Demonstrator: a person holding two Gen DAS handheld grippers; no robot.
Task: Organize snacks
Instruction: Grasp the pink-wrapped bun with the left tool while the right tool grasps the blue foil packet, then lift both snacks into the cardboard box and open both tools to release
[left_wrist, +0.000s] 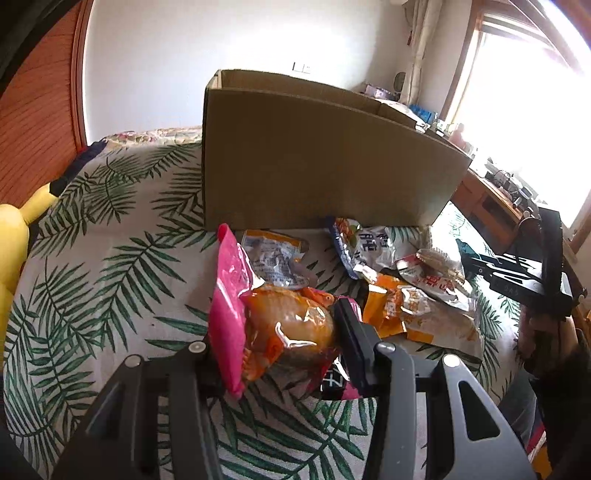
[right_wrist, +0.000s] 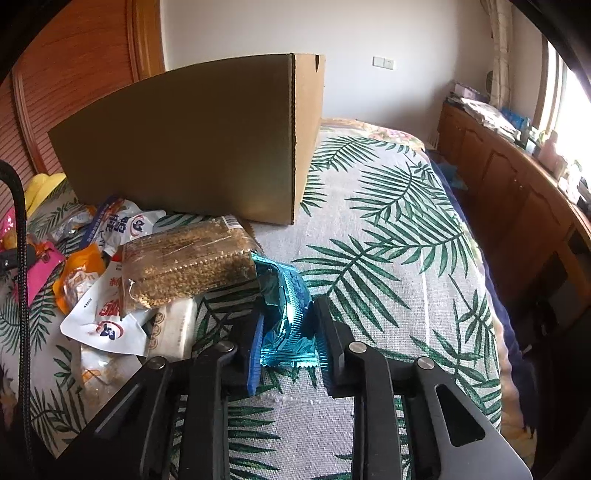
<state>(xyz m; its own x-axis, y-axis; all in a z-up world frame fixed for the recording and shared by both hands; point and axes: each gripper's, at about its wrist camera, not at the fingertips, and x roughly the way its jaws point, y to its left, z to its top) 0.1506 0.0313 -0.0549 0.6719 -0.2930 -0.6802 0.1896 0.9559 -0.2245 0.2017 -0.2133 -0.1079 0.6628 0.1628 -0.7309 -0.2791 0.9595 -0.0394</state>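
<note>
Both grippers carry a snack. Through the left wrist camera, the left gripper (left_wrist: 275, 343) is clamped on a pink-and-orange packet (left_wrist: 273, 325), held just above the bed (left_wrist: 110, 258); the cardboard box (left_wrist: 317, 155) stands ahead, its rim higher than the packet, so lift well before moving forward. Through the right wrist camera, the right gripper (right_wrist: 288, 332) pinches a blue foil packet (right_wrist: 286, 314) near its end; the box (right_wrist: 192, 147) lies ahead-left, so keep the squeeze firm against slipping.

cardboard box (right_wrist: 192, 147) wall blocking ahead, bedspread (right_wrist: 388, 229) open rightward
</note>
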